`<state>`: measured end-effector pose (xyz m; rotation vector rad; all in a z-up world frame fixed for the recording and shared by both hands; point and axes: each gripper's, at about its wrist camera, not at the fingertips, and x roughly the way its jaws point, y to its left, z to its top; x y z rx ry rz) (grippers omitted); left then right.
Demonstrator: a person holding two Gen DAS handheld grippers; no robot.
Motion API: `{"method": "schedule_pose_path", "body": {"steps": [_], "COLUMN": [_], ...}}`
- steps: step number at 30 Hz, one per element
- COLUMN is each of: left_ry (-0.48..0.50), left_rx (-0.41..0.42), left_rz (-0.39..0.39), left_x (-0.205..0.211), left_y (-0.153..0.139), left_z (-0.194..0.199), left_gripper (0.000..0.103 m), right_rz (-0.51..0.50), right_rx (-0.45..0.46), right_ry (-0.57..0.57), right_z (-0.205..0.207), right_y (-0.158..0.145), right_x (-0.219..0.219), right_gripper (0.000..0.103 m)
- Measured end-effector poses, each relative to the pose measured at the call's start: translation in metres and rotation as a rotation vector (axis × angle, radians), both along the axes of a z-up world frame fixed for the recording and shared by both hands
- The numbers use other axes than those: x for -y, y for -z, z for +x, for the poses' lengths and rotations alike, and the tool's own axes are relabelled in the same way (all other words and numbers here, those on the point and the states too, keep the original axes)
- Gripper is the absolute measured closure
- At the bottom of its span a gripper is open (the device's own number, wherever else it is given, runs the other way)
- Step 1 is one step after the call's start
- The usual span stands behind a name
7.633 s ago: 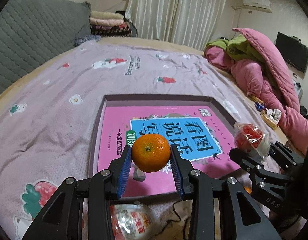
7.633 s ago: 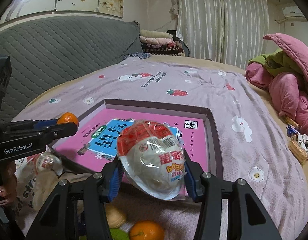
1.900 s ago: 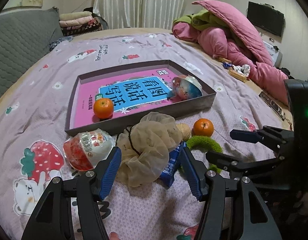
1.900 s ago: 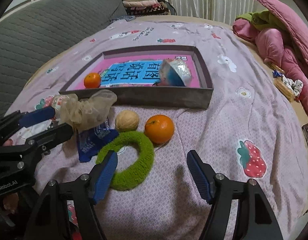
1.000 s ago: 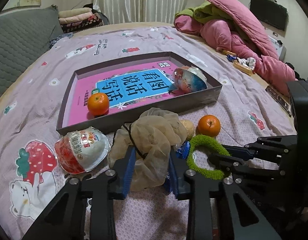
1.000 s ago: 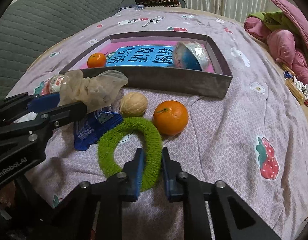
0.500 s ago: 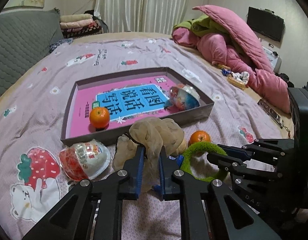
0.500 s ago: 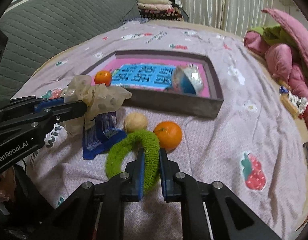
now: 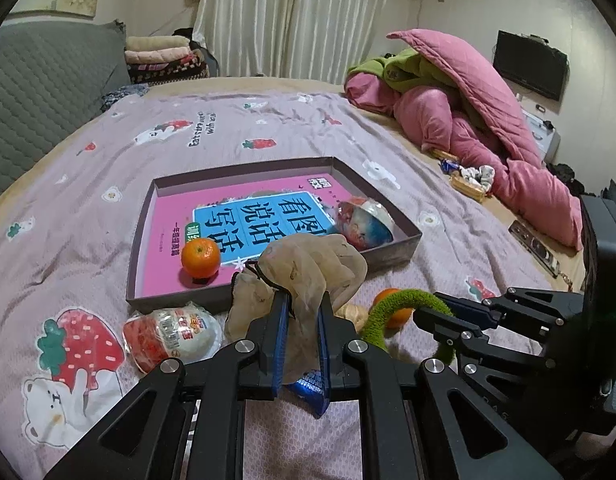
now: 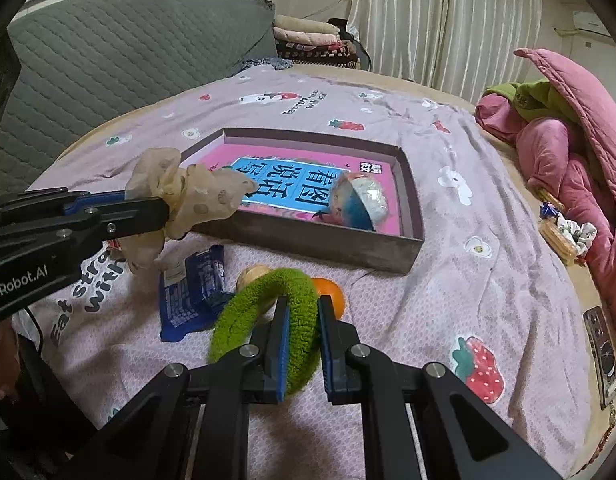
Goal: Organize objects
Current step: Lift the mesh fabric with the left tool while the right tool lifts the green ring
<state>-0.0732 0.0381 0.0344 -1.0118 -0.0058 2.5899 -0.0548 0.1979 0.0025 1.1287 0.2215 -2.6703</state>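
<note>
Sheer beige cloth scrunchie (image 9: 308,268), fuzzy green terry scrunchie (image 10: 268,312), glossy plastic snack wrapper (image 9: 170,332), matt cardboard tray (image 9: 392,254), soft printed cotton bedsheet (image 9: 68,248).

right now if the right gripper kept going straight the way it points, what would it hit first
Probably the loose orange on the bedspread, just beyond the right gripper, which is shut on the green scrunchie. Past that stands the near wall of the tray. Depth is hard to judge through the fisheye.

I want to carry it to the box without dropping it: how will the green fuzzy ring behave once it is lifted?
Probably floppy: the green fuzzy ring bends and sags either side of the right gripper. Likely light, since a pinch on one section holds it. Its plush pile should resist slipping.
</note>
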Motion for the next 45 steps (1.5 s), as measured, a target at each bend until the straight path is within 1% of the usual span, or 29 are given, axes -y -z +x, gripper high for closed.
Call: {"method": "schedule_pose_path", "body": {"steps": [14, 24, 29, 34, 45], "left_ry": [-0.024, -0.032, -0.041, -0.058, -0.090], "left_rx": [-0.024, -0.043, -0.061, -0.078, -0.108], "left_rz": [0.025, 0.048, 0.054, 0.065, 0.053], "left_x": [0.008, 0.009, 0.010, 0.014, 0.023], "left_y": [-0.013, -0.023, -0.029, -0.036, -0.043], "left_z": [-0.004, -0.008, -0.010, -0.015, -0.027], "left_gripper": [0.090, 0.090, 0.090, 0.090, 0.090], "right_rz": [-0.033, -0.061, -0.045, -0.051, -0.060], "right_rx": [-0.053, -0.111, -0.151, -0.180, -0.239], "right_ry": [0.014, 0.026, 0.025, 0.026, 0.029], "right_z": [-0.003, -0.010, -0.011, -0.015, -0.026], "right_y": [-0.015, -0.031, -0.039, -0.047, -0.064], "right_x": [-0.003, 0.000, 0.004, 0.004, 0.004], "right_gripper": [0.089, 0.089, 0.089, 0.089, 0.089]}}
